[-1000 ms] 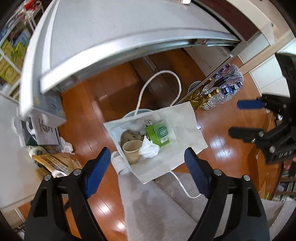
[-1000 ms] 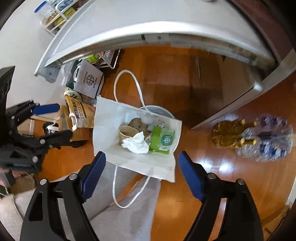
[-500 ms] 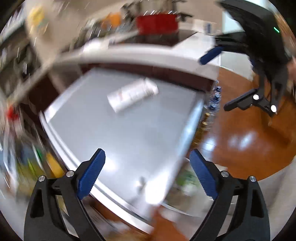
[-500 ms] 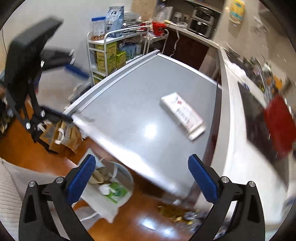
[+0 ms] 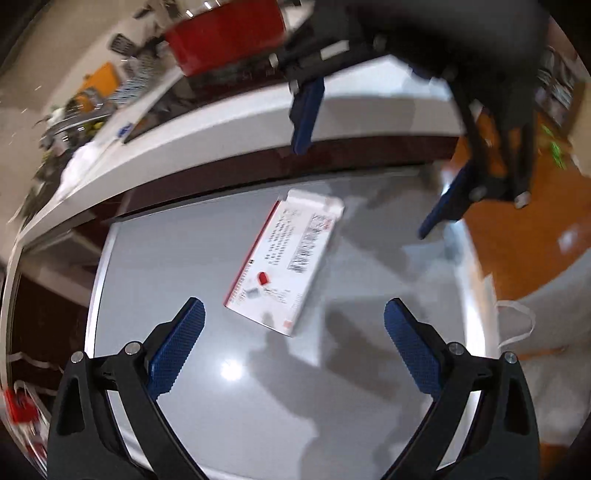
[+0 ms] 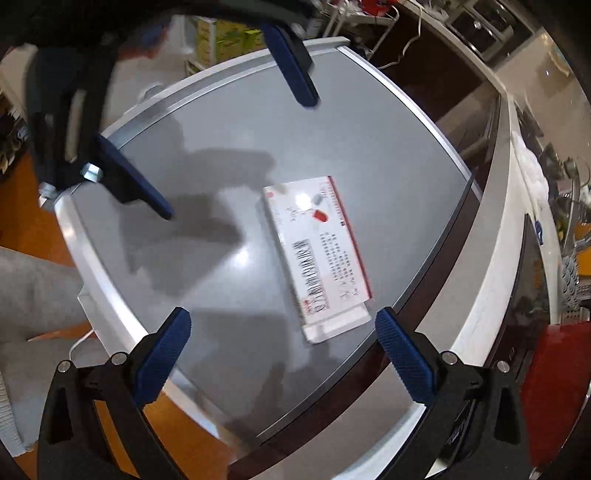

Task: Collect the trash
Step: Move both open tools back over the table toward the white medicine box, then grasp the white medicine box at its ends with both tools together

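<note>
Left wrist view: left hand-held gripper [image 5: 293, 325] hangs over the grey desk [image 5: 177, 258], blue-padded jaws wide apart, nothing between them. Just ahead, a flat white carton [image 5: 286, 258] w/ red edge, printed text and barcode lies on the desk, one end flap open, not touched. Right hand-held gripper [image 5: 364, 162] comes in from the far side, tilted down over the carton's far end, jaws apart too, empty.

Right wrist view: right hand-held gripper [image 6: 282, 332] shows the same spread, textured blue pads on black frames; carton [image 6: 319, 254] sits near its right finger. Left hand-held gripper [image 6: 236, 155] is opposite, blurred.

Desk top is smooth, glossy grey w/ silver metal rim [image 6: 96, 280], gripper shadows on it. Beyond: white counter [image 5: 221, 125], red pot [image 5: 225, 35], wood floor [image 5: 532, 240].
</note>
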### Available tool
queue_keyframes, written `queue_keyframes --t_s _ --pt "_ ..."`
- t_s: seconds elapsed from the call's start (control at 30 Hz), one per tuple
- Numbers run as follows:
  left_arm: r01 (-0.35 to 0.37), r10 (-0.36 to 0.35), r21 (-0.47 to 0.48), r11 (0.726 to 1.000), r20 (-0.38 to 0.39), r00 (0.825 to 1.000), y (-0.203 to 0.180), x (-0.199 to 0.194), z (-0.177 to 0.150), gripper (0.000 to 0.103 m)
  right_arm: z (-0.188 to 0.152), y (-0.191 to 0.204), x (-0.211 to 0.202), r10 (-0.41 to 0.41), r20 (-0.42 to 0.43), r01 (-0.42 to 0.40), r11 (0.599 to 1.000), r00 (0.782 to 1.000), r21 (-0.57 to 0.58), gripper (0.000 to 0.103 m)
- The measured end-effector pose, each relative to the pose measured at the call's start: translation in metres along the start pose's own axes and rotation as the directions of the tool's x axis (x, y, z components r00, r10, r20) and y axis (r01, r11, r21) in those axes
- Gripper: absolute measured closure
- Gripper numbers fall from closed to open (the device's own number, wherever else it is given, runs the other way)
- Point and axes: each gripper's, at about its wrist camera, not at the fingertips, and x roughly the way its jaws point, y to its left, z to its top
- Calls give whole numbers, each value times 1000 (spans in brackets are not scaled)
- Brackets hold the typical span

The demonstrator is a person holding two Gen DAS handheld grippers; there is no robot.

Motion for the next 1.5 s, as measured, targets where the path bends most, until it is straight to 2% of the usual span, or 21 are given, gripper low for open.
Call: queue_keyframes --t_s 0.1,0.2,0.37,0.47,0.53,0.57,0.6,0.63,0.77,0.93,1.03,1.17,1.33,1.4,1.5 --pt "49 -48 44 998 -24 999 18 27 4 5 0 -10 4 8 -24 -7 1000 1000 30 5" --pt "130 -126 85 988 -54 991 28 48 8 5 -1 -13 5 18 -30 -16 998 999 65 5" --pt "155 -139 175 972 -100 985 32 73 12 5 -3 -10 -2 32 -18 -30 994 999 108 5" --pt "194 -165 193 962 -157 974 32 91 10 5 -2 -8 -1 35 -29 -32 993 999 111 5" --pt "235 -198 180 955 -203 959 32 102 7 5 0 -8 3 39 -42 -34 993 998 111 5" --pt "268 -237 141 953 -201 950 35 103 7 12 0 -10 6 37 -47 -31 993 998 114 5" --pt "283 -259 110 953 -192 947 38 103 7 15 1 -11 8 43 -51 -36 992 998 125 5" --pt "276 -258 97 956 -165 952 41 100 7 27 2 -13 12 48 -48 -42 990 998 132 5" --pt "265 -250 79 961 -158 955 38 93 -5 27 8 -10 20 82 -44 -76 988 996 135 5" --pt "283 -266 78 956 -175 948 22 71 -41 27 22 1 31 133 -43 -129 988 990 90 5" --pt "285 -268 85 955 -174 948 9 57 -63 27 34 16 43 165 -42 -163 986 985 42 5" --pt "293 -283 47 955 -156 946 -2 42 -82 27 47 40 61 208 -47 -209 977 977 -33 5" --pt "287 -278 64 956 -118 953 -20 24 -91 27 62 54 77 239 -45 -243 961 970 -131 5" --pt "281 -271 72 957 -115 956 -28 19 -89 28 64 61 79 276 -47 -280 945 960 -169 5" --pt "276 -267 66 959 -115 957 -32 17 -93 28 68 62 81 292 -56 -297 936 955 -187 5"
